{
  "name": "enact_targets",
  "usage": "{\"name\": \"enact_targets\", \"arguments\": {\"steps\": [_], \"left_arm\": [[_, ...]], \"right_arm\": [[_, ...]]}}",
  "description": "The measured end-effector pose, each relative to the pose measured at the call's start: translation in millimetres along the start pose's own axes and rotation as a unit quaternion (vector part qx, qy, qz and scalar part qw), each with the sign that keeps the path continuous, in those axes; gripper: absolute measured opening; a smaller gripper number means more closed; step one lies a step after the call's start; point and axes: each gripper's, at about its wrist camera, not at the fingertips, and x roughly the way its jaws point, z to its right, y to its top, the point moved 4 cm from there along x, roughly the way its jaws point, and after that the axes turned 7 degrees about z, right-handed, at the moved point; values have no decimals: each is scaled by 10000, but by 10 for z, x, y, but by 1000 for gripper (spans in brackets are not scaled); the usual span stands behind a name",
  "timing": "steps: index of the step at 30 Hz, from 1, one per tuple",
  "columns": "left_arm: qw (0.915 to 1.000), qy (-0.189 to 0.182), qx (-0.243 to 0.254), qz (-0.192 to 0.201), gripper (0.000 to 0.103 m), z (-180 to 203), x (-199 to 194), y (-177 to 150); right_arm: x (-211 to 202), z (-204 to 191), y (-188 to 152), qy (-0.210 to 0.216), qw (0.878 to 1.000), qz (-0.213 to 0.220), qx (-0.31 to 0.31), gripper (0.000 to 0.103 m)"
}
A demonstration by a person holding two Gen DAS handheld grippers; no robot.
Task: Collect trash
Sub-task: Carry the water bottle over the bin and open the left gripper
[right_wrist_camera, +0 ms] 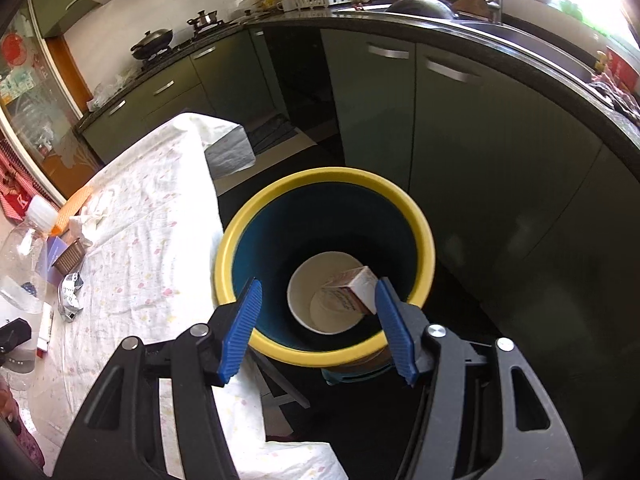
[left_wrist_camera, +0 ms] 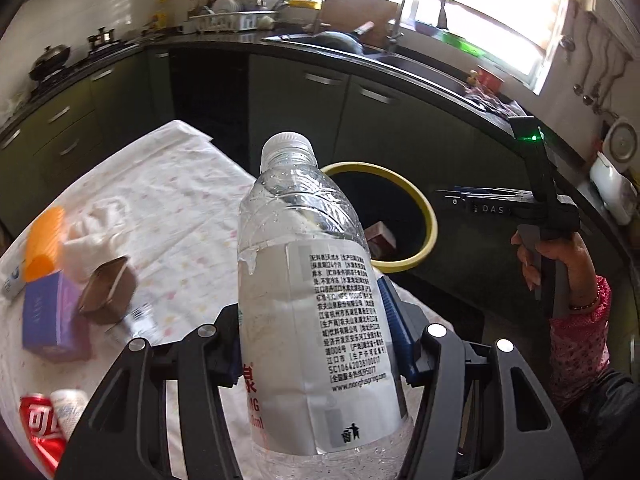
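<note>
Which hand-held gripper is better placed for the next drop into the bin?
Left. The left hand-held gripper is clamped on the water bottle, with the yellow-rimmed bin just beyond it. The right hand-held gripper hangs open and empty over that bin.

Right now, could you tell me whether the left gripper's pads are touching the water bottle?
Touching. The left wrist view shows the water bottle clamped upright between the left gripper fingers, with the blue pad pressed against its label.
</note>
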Motion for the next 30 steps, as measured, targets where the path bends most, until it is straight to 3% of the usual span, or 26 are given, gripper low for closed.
{"name": "enact_targets", "arguments": {"steps": [8, 13, 14, 16, 22, 27, 30], "left_arm": [[9943, -666, 419, -720, 56, 701, 1167, 404], [9940, -524, 447, -845, 57, 842, 1764, 612], [9951, -384, 464, -788, 59, 839, 1849, 659], [9961, -234, 438, -732, 76, 813, 1949, 731], [9989, -197, 250, -344, 79, 584, 1626, 751], [9995, -184, 22, 239, 84, 230, 900, 565], [9983, 4, -103, 573, 85, 8, 455, 429]], "right_arm": [[-12, 483, -80, -153, 9992, -54, 362, 56], [52, 590, -123, -152, 9988, -120, 439, 56], [73, 600, -129, -150, 9988, -140, 444, 56], [99, 608, -138, -135, 9987, -173, 453, 56], [170, 535, -143, -88, 9988, -219, 424, 57], [205, 402, -163, -34, 9991, -277, 314, 57], [227, 274, -149, 8, 9993, -325, 185, 57]]}}
